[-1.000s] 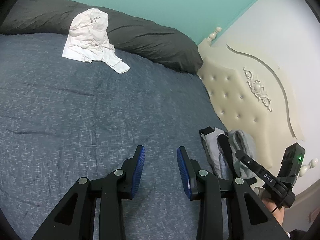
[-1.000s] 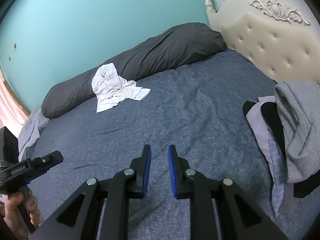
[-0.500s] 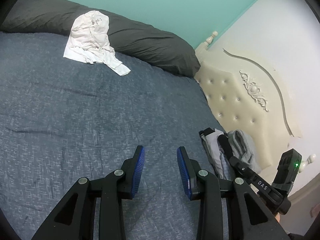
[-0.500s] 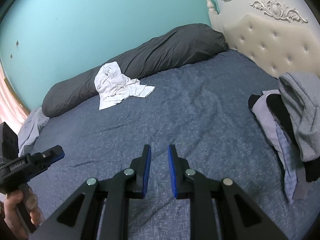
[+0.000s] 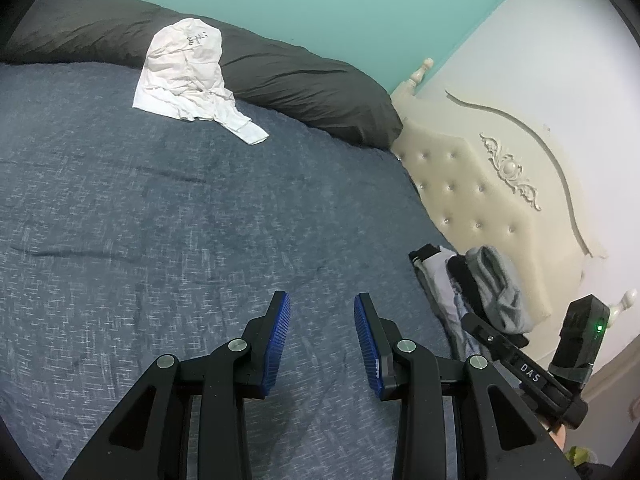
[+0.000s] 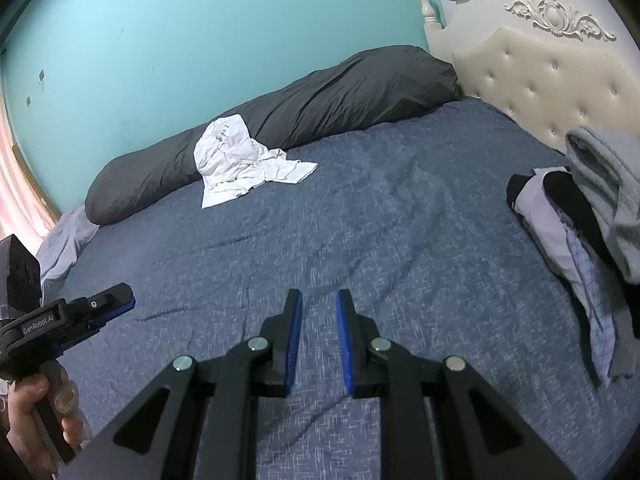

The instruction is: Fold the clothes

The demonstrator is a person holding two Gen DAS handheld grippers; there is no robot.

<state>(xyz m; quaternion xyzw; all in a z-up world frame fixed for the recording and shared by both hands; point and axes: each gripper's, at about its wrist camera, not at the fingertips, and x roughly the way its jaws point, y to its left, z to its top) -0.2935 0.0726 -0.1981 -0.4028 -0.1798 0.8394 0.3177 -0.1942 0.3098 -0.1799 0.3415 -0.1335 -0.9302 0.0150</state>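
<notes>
**Two empty tools over a bed with clothes waiting**

I am looking along both tools at a bed (image 5: 168,216) covered in a speckled blue-grey spread. A crumpled white shirt (image 5: 188,80) lies at the far side, its upper part leaning up against a long dark grey pillow (image 5: 304,80) and one sleeve trailing flat onto the spread. It is wrinkled and bunched, with small dark markings near the top.

A second heap, a pile of clothes (image 6: 592,216), sits near the cream tufted headboard (image 6: 560,76): a grey garment on top, black and pale lilac pieces under it, and a blue checked cloth trailing toward me.

My left tool (image 5: 322,342) has its blue pads moderately apart, with nothing between them. My right tool (image 6: 318,344) has its pads at a narrow gap, also empty. Both hover over bare spread.

The white shirt is well apart from both tools, ahead and to the left. The pile lies closer, to the right of my right tool. A hand (image 6: 36,420) grips the left tool's handle.
</notes>
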